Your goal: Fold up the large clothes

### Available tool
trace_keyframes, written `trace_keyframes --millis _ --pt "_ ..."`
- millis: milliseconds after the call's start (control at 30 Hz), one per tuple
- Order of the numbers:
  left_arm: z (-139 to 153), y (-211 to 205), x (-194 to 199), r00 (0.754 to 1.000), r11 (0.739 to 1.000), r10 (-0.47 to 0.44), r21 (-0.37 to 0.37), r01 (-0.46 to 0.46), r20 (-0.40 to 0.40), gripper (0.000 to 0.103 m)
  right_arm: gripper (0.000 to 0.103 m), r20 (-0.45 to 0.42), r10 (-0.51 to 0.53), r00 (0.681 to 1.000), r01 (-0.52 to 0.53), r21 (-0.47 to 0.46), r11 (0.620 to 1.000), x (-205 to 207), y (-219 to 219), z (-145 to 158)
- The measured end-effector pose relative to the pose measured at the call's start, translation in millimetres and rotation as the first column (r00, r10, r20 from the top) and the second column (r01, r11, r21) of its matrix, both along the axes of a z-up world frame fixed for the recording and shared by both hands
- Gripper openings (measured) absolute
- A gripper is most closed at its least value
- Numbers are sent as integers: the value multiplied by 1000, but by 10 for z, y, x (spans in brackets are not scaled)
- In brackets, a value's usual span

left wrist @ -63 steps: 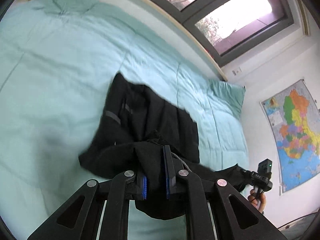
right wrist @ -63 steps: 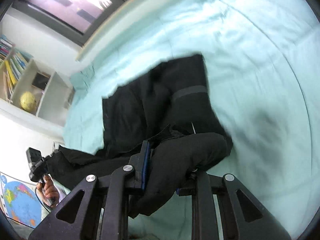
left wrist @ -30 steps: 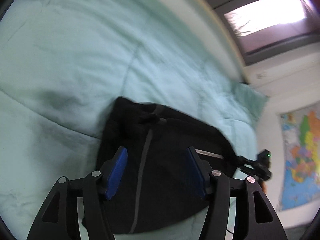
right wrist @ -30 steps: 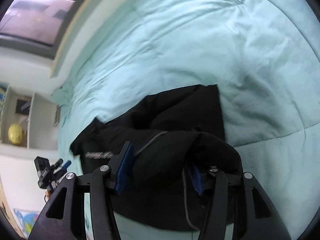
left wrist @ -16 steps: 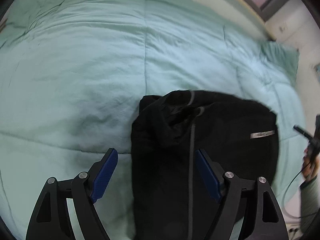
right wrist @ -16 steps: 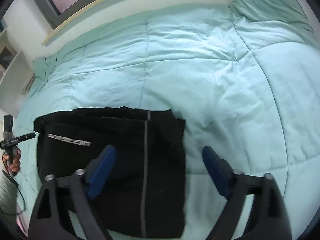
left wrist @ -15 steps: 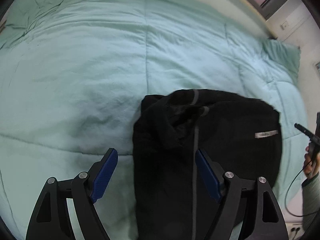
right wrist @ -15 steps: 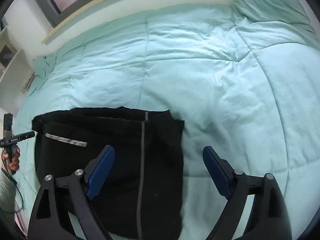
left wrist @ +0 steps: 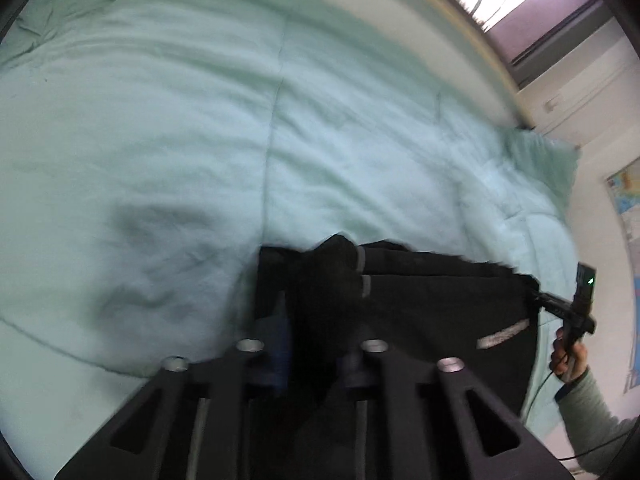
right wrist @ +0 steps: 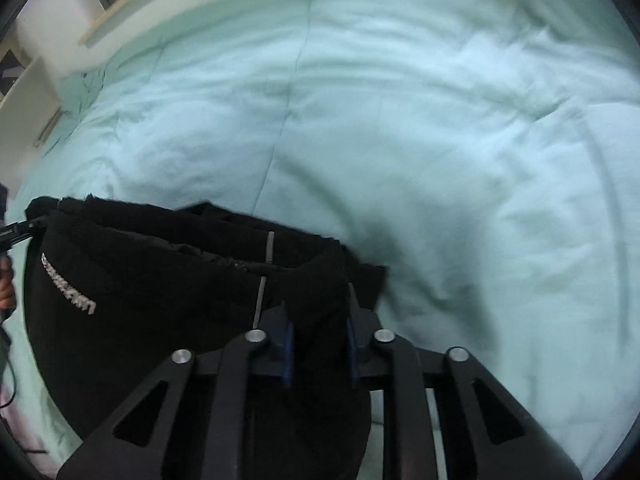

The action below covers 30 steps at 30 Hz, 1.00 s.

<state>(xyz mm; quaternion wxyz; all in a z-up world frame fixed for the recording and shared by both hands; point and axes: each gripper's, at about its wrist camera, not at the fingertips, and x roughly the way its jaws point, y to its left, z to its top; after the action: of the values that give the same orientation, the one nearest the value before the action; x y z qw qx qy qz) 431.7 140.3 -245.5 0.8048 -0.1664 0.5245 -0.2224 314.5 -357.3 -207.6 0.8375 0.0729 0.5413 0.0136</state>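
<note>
The black garment (right wrist: pixel 152 312) lies folded on the pale green bed (right wrist: pixel 440 140), in the lower left of the frame. The right hand-held gripper (right wrist: pixel 318 332) pinches its raised corner; the left hand-held gripper (left wrist: pixel 316 344) also clamps a fold. A wall map (left wrist: pixel 628 208) hangs at the right edge.

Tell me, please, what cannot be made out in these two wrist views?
- Left wrist view: motion blur smears the left gripper; fabric hides its right pad.
- Both views: the black jacket's near edge is hidden behind the gripper frames.
- Right wrist view: the jacket's silver lettering is too blurred to read; the right gripper covers the pinched fold.
</note>
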Motion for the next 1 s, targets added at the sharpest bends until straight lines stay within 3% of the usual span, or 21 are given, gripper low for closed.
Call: trace_keyframes --millis 133,267,333,400,467,567,633,767,800,833,933,1000 --pt "508 11 -109 993 1000 28 -13 -27 116 13 17 114 -21 993 28 -65 997 -171 29 515" --pt "909 -30 77 976 997 76 -23 -73 205 13 17 205 -16 979 49 -158 986 95 119 910" --pt "838 -25 265 977 994 100 16 -105 186 14 17 208 -42 977 76 -160 984 274 80 891" --pt "453 -72 493 989 988 120 92 -128 81 14 17 160 -70 985 95 -156 983 503 69 640" --pt "-11 -129 639 990 979 140 155 -134 -29 14 17 56 -81 995 90 -167 982 709 76 193" --pt "-490 -158 694 979 978 161 152 -142 -127 17 17 -102 -82 991 65 -158 985 851 102 -491" --pt "-541 -139 702 977 980 163 140 -144 -135 21 19 -125 -97 987 80 -133 988 838 98 -636" --pt "-496 108 725 966 986 165 21 -164 -199 34 30 -117 -140 983 135 -48 990 786 -91 -548" --pt "-450 231 710 958 983 178 -11 -185 -223 49 31 -117 -152 981 151 -11 988 757 -174 -509" --pt "-394 345 673 954 979 193 -24 -204 -229 56 32 -112 -167 979 171 24 985 711 -248 -444" --pt "-169 496 475 956 970 226 -50 -239 -190 59 40 -72 -213 974 219 98 971 493 -372 -142" --pt "43 509 284 961 971 238 16 -238 -139 59 49 -20 -215 976 216 109 970 249 -321 138"
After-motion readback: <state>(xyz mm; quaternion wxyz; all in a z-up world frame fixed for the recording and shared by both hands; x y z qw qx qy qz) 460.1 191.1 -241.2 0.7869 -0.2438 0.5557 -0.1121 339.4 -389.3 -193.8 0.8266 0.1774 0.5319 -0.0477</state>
